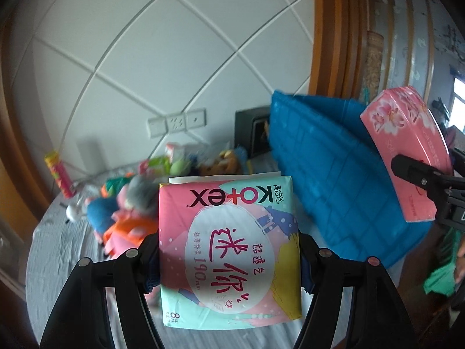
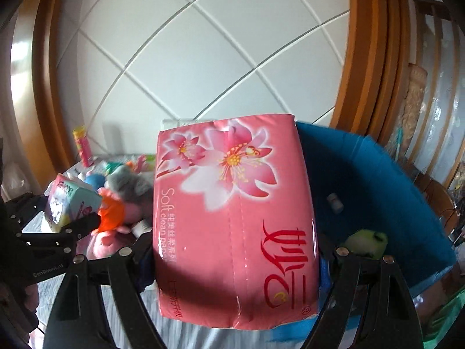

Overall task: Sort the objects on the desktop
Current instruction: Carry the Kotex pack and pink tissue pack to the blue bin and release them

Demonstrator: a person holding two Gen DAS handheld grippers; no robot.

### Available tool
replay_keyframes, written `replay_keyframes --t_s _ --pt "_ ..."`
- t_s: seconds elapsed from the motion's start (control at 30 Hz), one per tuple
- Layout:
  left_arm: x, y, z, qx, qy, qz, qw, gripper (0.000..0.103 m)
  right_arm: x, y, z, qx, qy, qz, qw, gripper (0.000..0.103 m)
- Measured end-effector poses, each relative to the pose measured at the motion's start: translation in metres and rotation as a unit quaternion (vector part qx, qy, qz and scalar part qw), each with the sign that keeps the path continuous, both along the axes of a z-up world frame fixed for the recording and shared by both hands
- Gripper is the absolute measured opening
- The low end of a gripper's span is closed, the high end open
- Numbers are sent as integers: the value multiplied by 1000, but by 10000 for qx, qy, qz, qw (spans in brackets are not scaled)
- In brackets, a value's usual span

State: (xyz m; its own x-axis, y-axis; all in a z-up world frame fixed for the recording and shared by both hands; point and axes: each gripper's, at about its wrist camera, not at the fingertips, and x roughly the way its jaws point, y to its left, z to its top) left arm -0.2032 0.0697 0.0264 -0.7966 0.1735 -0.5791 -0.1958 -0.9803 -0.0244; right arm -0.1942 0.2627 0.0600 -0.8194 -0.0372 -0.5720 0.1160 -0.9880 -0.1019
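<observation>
1. Standing open at the right on the grey-clothed tabletop [image 1: 58, 241]: blue fabric bin [image 1: 334, 171], holding a green plush toy [image 2: 367, 242] and a small bottle [image 2: 334, 202].
2. Being gripped by its sides in the right tongs [image 2: 235, 257], raised beside the bin's near wall: pink tissue pack [image 2: 232, 212] with flower print.
3. Being clamped between both fingers of the left tongs [image 1: 229, 258], lifted above the tabletop: pad packet [image 1: 229, 250] in pink, mint and yellow.
4. Lying heaped behind the packet, left of the bin: soft toys [image 1: 125, 212], blurred.
5. Standing upright near the wall at far left: red and yellow tube [image 1: 59, 174].
</observation>
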Motion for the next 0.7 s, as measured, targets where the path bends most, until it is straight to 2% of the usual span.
replay_keyframes --t_s 0.13,0.43,0.7 --pt "-14 61 22 64 206 -55 9998 70 -12 73 -2 45 -99 -133 9999 82" --pt "-37 197 5 -253 -408 -423 9980 70 -38 236 -7 145 -322 -433 9984 82" --pt "-58 317 -11 -533 -951 -749 9912 70 -45 288 -33 -117 -540 -413 9976 82"
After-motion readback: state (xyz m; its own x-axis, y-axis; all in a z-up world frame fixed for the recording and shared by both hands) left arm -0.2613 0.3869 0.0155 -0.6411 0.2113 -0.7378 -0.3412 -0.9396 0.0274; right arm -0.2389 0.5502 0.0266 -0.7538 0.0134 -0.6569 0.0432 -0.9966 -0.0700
